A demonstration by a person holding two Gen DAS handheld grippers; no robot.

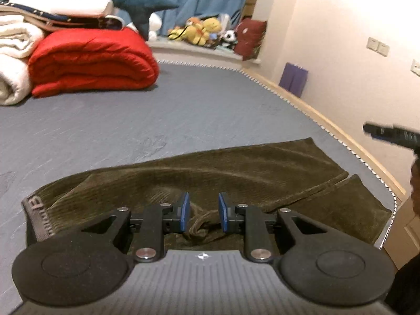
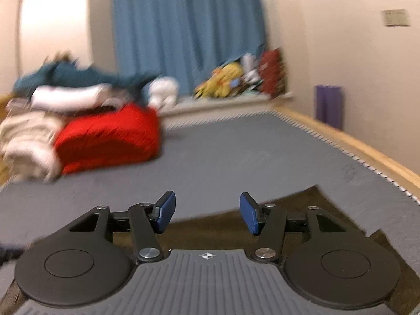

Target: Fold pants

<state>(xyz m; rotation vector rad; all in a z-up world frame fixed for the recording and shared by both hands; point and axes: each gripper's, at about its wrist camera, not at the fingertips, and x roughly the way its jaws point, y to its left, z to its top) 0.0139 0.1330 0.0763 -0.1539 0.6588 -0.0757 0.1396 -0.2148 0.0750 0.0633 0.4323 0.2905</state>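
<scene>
Dark olive corduroy pants [image 1: 236, 173] lie flat on the grey bed [image 1: 183, 110], folded lengthwise. The lettered waistband [image 1: 34, 210] is at the left and the leg hems [image 1: 354, 197] at the right. My left gripper [image 1: 203, 211] hovers over the crotch area, its blue pads apart with only the cloth lying beneath them. My right gripper [image 2: 207, 212] stands wide open above the pants' far edge [image 2: 302, 210], nothing between its fingers. A blurred black gripper part [image 1: 388, 134] juts in at the right edge of the left wrist view.
A folded red quilt [image 1: 92, 60] and white blankets [image 1: 15, 52] are stacked at the back left, with a dark plush shark [image 1: 126, 0] on top. Plush toys [image 1: 204, 31] sit on the sill under a blue curtain [image 2: 183, 26]. The wooden bed frame [image 1: 328, 120] runs along the right.
</scene>
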